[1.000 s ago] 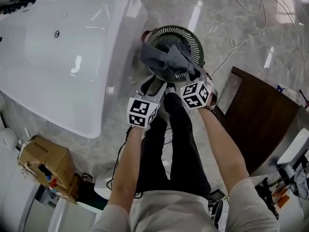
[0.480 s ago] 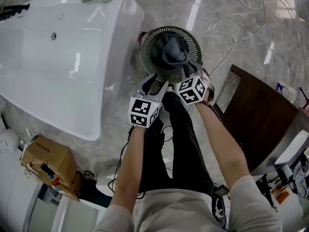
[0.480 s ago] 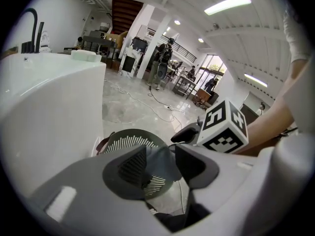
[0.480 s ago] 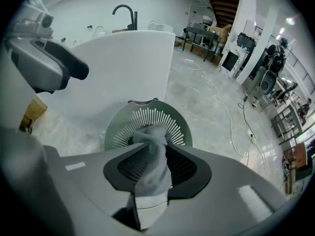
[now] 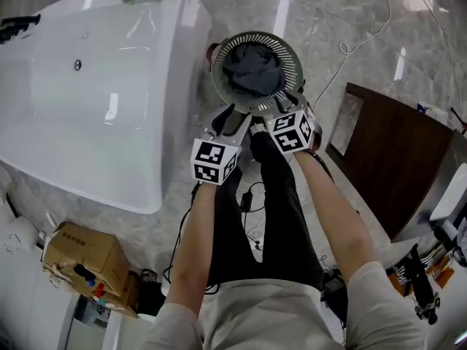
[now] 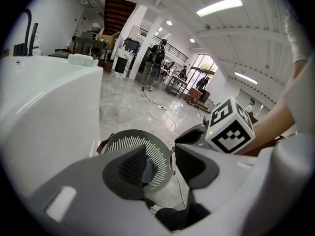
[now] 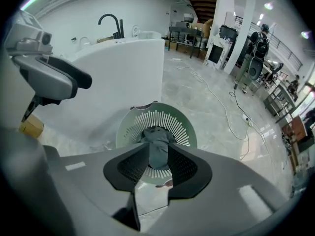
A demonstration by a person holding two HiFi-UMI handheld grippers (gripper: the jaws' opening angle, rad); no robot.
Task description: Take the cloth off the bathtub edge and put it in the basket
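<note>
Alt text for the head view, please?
Seen from above, a grey cloth lies in a round slatted basket beside a white bathtub. The left tongs and right tongs hover by its near rim, empty; the right have just been opening.

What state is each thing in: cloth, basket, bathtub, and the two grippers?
cloth: bunched up inside the basket
basket: upright on the floor, holding the cloth
bathtub: empty, no cloth on its edge
left gripper: open, empty
right gripper: jaws just been opening, apart, nothing between them
</note>
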